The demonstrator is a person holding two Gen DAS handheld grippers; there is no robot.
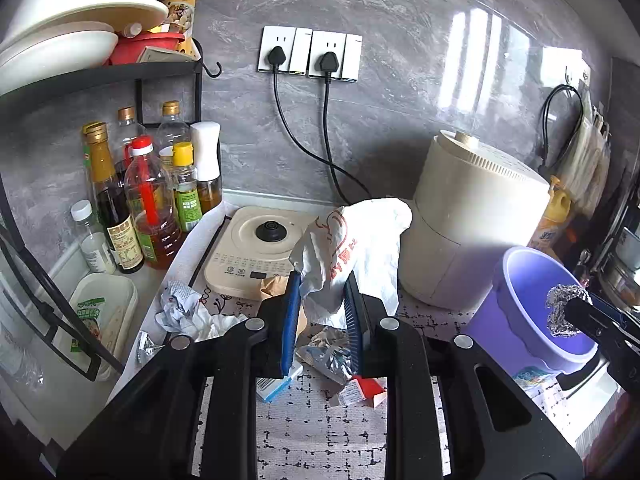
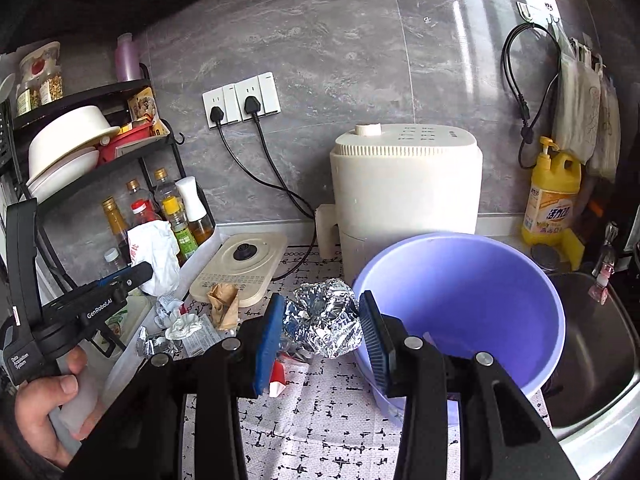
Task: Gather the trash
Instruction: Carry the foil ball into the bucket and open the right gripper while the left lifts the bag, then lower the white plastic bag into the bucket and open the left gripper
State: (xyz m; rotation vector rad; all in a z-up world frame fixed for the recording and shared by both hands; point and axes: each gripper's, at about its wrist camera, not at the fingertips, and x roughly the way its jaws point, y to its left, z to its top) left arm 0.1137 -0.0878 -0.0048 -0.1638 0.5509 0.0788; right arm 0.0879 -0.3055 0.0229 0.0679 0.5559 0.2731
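Note:
My left gripper [image 1: 322,300] is shut on a crumpled white plastic bag with red print [image 1: 352,248] and holds it above the counter; it also shows in the right wrist view [image 2: 154,256]. My right gripper [image 2: 322,320] is shut on a crumpled ball of aluminium foil [image 2: 322,322], held beside the rim of the purple bucket [image 2: 460,304]. In the left wrist view the foil [image 1: 564,310] hangs over the bucket [image 1: 520,312]. More trash lies on the mat: crumpled white paper [image 1: 184,312], a foil wrapper [image 1: 324,352], brown paper [image 2: 224,304] and a red and white packet [image 1: 366,390].
A beige induction cooker [image 1: 256,252] and a cream air fryer [image 2: 404,184] stand at the back. Oil and sauce bottles [image 1: 148,204] crowd under a black rack at the left. A yellow detergent bottle [image 2: 554,196] and a steel sink [image 2: 600,360] are at the right.

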